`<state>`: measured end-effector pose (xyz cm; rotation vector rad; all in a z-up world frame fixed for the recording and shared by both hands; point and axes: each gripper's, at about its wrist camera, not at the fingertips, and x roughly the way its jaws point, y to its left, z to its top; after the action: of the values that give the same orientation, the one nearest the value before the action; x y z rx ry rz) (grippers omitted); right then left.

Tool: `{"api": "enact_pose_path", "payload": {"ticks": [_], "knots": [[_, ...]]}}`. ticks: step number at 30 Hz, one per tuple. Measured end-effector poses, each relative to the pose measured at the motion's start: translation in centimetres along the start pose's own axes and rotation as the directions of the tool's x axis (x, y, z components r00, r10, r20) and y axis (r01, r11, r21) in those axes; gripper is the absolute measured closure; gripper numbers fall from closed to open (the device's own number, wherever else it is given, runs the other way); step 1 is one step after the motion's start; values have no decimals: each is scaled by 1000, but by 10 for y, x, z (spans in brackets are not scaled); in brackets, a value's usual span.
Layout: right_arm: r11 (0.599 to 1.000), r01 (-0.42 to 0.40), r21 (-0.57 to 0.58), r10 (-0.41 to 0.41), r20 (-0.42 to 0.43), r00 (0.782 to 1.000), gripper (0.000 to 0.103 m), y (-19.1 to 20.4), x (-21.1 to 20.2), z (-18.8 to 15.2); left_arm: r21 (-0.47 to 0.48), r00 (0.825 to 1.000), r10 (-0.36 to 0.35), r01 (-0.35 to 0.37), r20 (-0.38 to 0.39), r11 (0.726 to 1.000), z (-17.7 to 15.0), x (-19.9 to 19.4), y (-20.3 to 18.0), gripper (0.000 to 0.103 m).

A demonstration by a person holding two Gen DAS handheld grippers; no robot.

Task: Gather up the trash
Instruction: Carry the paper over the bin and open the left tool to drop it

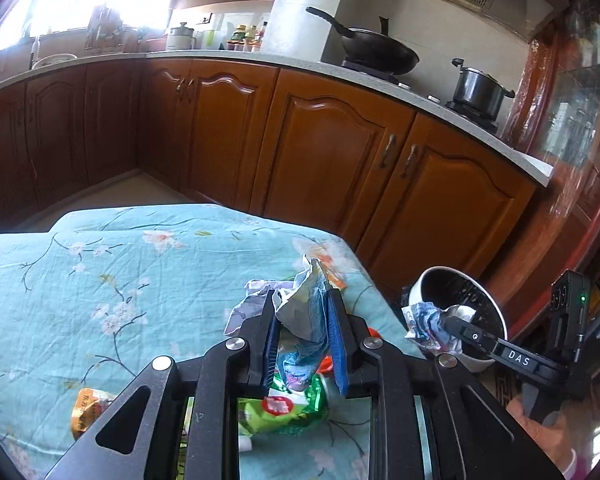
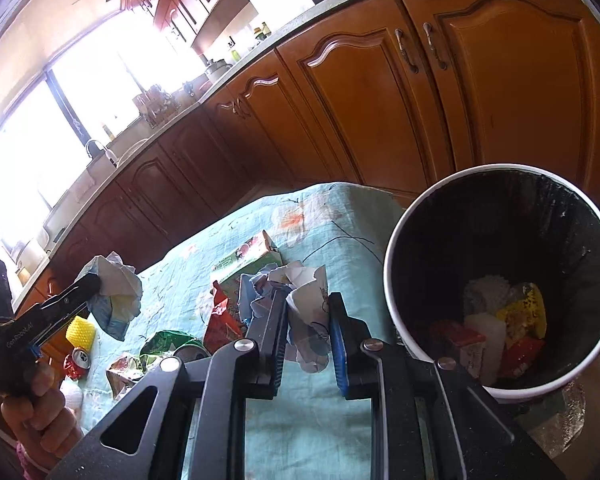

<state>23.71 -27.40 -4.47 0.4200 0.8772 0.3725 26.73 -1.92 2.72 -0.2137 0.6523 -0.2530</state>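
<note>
Left wrist view: my left jaws (image 1: 302, 320) are clamped on a crumpled paper wad (image 1: 304, 308), held clear above the desk (image 1: 100, 280) so it can travel without dragging the litter beneath, among it a green wrapper (image 1: 288, 408) directly below. At right, my right jaws (image 1: 446, 326) pinch a second paper wad (image 1: 428, 326) in front of the bin's rim.

Right wrist view: the right jaws (image 2: 309, 312) are narrowed on a white crumpled wad (image 2: 308, 304), carried above the cloth near the desk's right edge. The trash bin (image 2: 388, 280) stands just past that edge, mouth open and upward, already holding several wrappers at its bottom; the path from wad to mouth looks unobstructed. My left jaws (image 2: 96, 282) hang high at left with their wad (image 2: 114, 300). Remaining trash lies between: a green carton (image 2: 252, 258), a red wrapper (image 2: 220, 316), a can (image 2: 80, 358). The cabinets (image 2: 360, 92) stand well behind, leaving open room.
</note>
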Motion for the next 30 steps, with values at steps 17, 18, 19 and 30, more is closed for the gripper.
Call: {"api": "enact_pose_path", "payload": {"ticks": [17, 18, 19, 30], "knots": [[991, 94, 98, -101, 70, 992, 83, -70, -57, 0, 110, 982, -151, 163, -116, 980, -5, 42, -77, 82], [990, 99, 102, -106, 72, 992, 83, -72, -59, 0, 115, 981, -155, 169, -121, 979, -5, 45, -80, 82], [989, 104, 107, -112, 73, 991, 83, -75, -60, 0, 119, 979, -159, 174, -126, 977, -5, 49, -84, 82], [980, 144, 136, -156, 83, 984, 83, -102, -67, 6, 145, 967, -180, 207, -181, 967, 3, 92, -117, 82]]}}
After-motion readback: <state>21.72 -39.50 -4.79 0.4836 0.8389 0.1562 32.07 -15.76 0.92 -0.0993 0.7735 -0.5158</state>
